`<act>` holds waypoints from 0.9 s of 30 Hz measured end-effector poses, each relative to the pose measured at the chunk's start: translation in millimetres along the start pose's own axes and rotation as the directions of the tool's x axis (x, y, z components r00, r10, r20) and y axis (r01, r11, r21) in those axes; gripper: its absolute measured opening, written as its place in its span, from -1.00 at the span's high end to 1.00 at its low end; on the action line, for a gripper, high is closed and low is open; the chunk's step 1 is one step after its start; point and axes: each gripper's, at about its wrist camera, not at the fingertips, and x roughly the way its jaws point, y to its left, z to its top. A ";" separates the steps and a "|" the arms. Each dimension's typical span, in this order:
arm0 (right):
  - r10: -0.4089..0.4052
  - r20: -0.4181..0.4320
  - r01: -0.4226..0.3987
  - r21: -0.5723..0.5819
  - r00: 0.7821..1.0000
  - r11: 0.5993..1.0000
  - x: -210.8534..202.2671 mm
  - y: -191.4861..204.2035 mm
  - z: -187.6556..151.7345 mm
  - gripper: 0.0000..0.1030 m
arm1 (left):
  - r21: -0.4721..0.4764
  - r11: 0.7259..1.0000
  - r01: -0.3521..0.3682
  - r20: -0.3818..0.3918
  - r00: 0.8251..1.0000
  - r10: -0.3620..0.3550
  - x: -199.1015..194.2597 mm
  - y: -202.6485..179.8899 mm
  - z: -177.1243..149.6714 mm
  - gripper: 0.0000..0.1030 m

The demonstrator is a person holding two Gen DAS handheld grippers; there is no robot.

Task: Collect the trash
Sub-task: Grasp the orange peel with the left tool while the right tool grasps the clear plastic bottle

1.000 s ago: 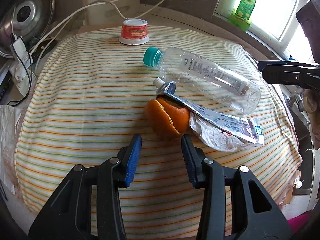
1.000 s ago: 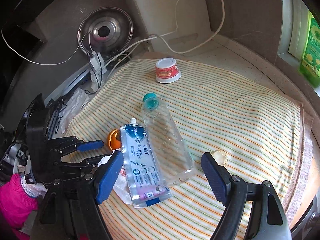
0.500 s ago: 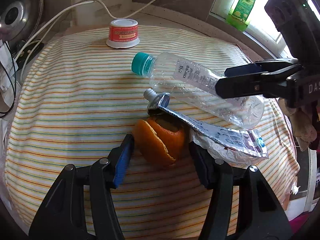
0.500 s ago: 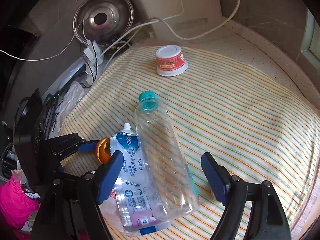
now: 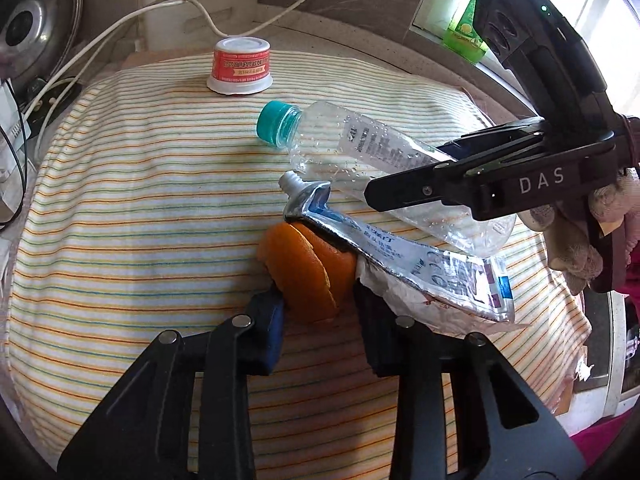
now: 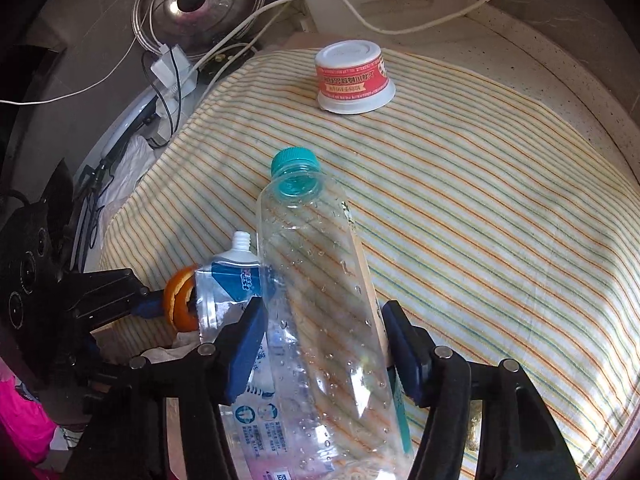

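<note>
On the striped cloth (image 5: 132, 208) lie an orange peel (image 5: 308, 272), a squeezed toothpaste tube (image 5: 404, 256) over crumpled paper (image 5: 384, 284), a clear plastic bottle (image 5: 360, 152) with a teal cap, and an upturned red-and-white cup (image 5: 240, 66). My left gripper (image 5: 318, 312) is open, its pads on either side of the peel. My right gripper (image 6: 322, 344) is open around the bottle (image 6: 320, 300), its pads beside the bottle's lower body. The peel (image 6: 182, 300), the tube (image 6: 228, 292) and the cup (image 6: 352, 76) also show in the right wrist view.
White cables (image 5: 120, 28) and a charger (image 6: 168, 72) lie at the cloth's back left beside a steel lid (image 6: 200, 4). A green bottle (image 5: 464, 32) stands on the window sill. White plastic (image 6: 128, 168) lies off the left edge.
Both grippers have moved forward. The left one's pads now flank the orange peel. The right one has come down around the bottle and narrowed its opening.
</note>
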 end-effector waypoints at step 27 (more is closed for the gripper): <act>-0.012 0.023 0.013 -0.027 1.000 1.000 -5.7 6.9 -8.0 -0.15 | -0.216 0.976 0.019 0.002 1.000 -0.019 -48.0 67.2 -28.0 -0.09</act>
